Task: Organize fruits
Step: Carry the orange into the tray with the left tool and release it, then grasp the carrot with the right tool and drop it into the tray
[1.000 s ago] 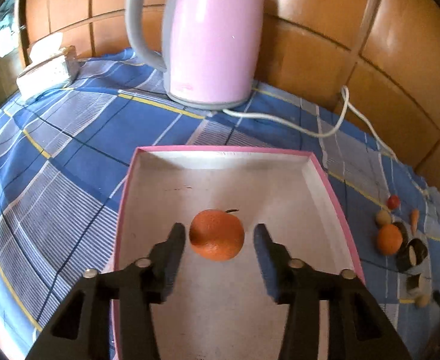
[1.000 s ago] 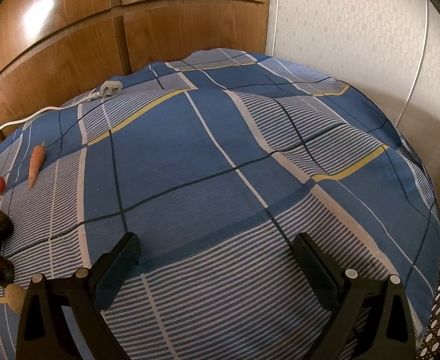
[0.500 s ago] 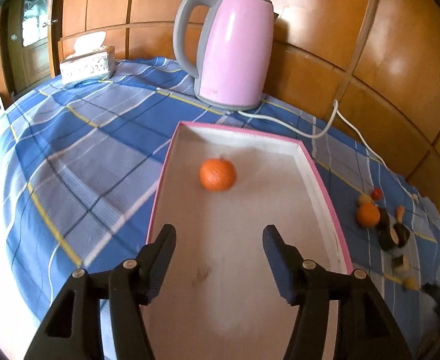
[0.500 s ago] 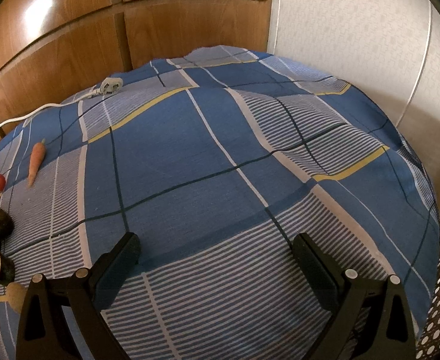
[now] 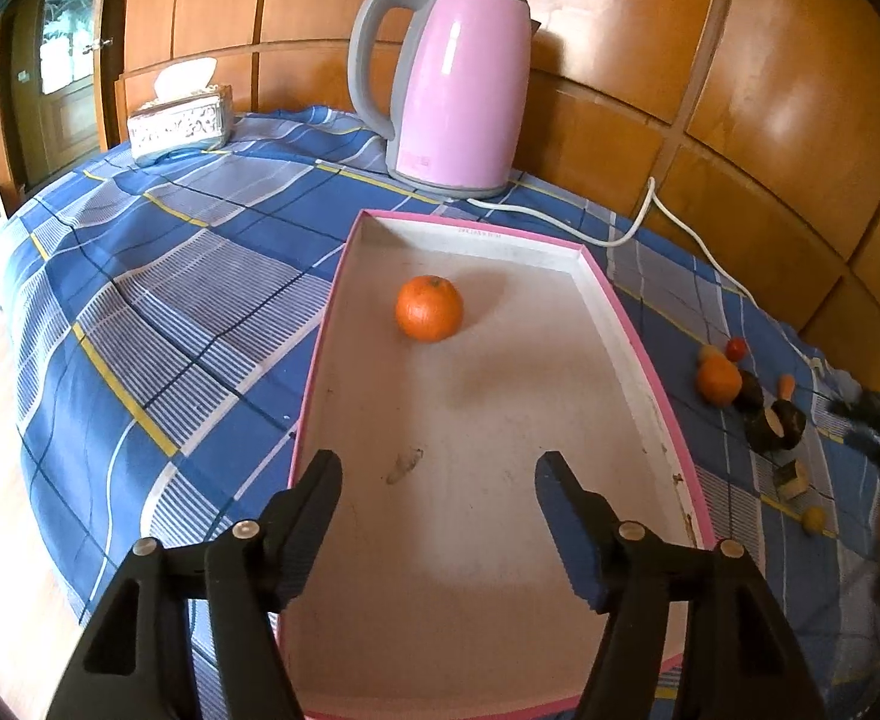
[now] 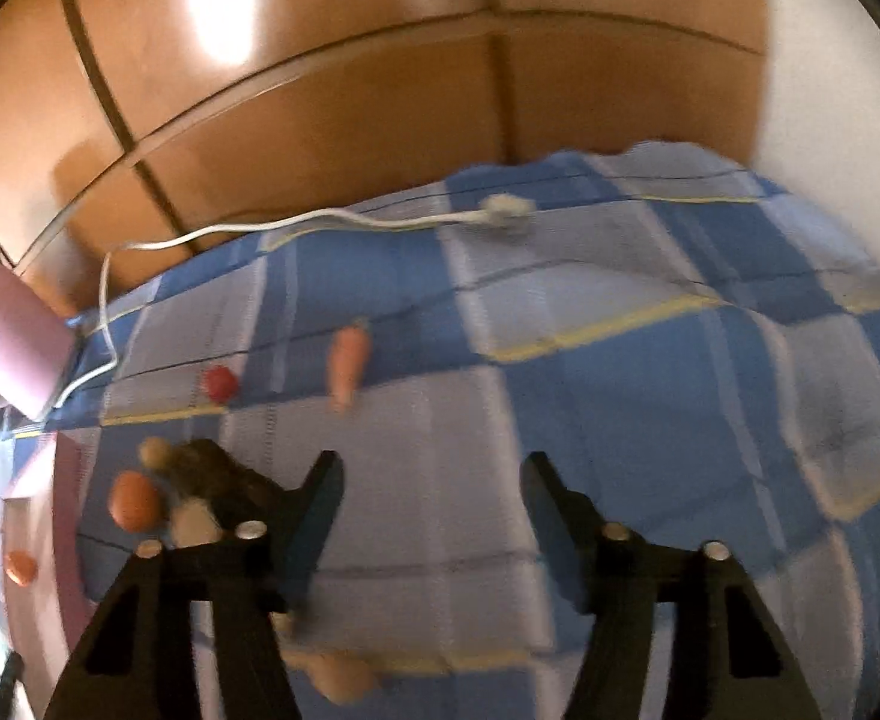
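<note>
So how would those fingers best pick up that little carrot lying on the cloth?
The carrot lies flat on the tablecloth, long and tapering. Probably best to come straight down from above with the right gripper, its fingers either side of the thicker upper half, closing across its width. The narrow tip would likely slip.

right gripper (image 6: 431,474) hovering agape over checked cloth (image 6: 620,420) | carrot (image 6: 347,363), red fruit (image 6: 220,384) lying ahead | frame blurring
</note>
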